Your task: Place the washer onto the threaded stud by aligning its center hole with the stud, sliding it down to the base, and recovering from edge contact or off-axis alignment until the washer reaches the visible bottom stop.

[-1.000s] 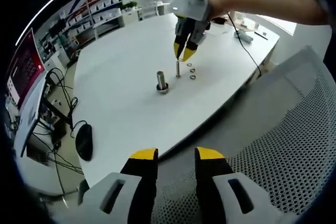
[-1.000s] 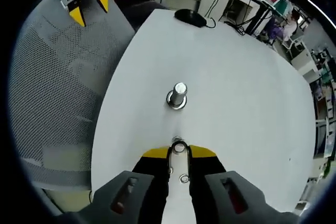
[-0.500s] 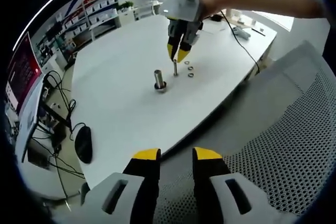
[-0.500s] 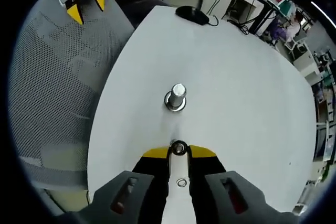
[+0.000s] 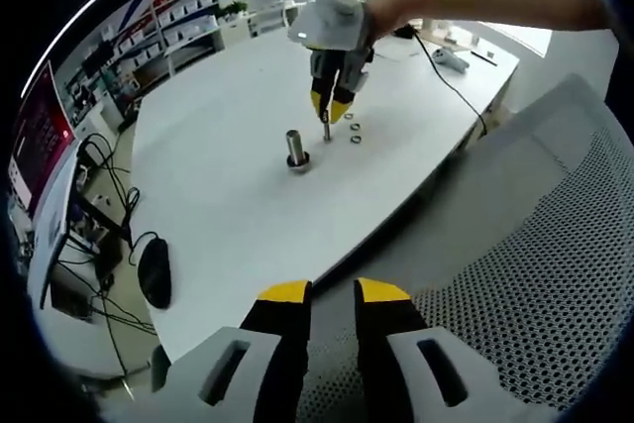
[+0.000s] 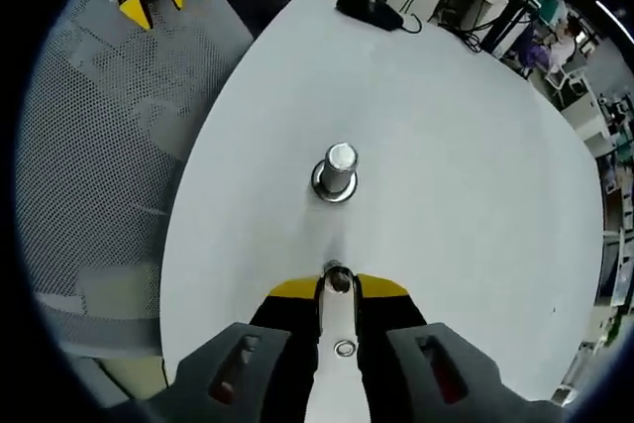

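our right gripper (image 6: 338, 289) has its yellow tips nearly closed around the top of a thin upright stud (image 6: 338, 277); whether it holds a washer there we cannot tell. in the left gripper view it stands tip-down over that stud (image 5: 326, 128). 1 loose washer (image 6: 344, 348) lies flat on the white table (image 6: 456, 195) between our jaws, and 2 washers (image 5: 353, 133) sit just beside the stud. a thicker bolt (image 6: 337, 169) stands near. we judge a washer light, stiff, thin and slippery, best pinched by its rim edges. our left gripper (image 5: 330, 296), slightly parted and holding nothing, hangs over a mesh chair (image 5: 535, 264).
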The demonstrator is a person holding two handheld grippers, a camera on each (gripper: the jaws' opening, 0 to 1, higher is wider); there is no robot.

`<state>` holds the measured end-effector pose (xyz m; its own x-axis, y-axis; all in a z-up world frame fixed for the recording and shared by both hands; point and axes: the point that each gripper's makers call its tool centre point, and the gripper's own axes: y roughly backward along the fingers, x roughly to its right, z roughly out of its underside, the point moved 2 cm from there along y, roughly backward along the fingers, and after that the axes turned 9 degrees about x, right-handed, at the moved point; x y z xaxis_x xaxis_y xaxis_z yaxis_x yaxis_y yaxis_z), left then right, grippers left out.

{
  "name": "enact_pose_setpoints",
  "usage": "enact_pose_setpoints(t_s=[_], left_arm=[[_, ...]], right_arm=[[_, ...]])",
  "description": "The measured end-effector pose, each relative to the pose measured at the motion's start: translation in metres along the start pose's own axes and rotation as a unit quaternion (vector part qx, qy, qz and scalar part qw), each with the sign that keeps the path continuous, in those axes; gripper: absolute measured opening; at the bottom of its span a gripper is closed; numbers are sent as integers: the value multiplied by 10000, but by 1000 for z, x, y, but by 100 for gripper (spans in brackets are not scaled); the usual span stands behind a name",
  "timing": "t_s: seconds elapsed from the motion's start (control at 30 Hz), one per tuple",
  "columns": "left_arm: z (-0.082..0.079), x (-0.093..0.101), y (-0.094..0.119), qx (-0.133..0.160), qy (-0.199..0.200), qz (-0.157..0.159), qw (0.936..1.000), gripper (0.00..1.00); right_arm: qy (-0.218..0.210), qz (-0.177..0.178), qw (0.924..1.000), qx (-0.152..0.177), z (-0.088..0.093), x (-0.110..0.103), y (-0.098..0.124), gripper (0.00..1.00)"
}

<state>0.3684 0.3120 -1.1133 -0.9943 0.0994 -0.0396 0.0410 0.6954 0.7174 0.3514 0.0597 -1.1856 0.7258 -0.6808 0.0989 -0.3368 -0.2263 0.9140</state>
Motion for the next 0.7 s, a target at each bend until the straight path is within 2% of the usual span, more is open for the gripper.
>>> enact_pose_setpoints(t_s=[0.27,0.37,0.7], left_arm=[[2,-1,0,-29,69,-45,10000,15],[1,-2,0,-36,87,-54,9999,15],[2,-2,0,-54,130,-77,9999,15]], right_arm=[[-81,-67,9999,-116,4,-4,-12,14],[-118,-67,9998,-164,11,-5,-20,14],[-133,-78,9996,-236,13,-3,-27,16]])
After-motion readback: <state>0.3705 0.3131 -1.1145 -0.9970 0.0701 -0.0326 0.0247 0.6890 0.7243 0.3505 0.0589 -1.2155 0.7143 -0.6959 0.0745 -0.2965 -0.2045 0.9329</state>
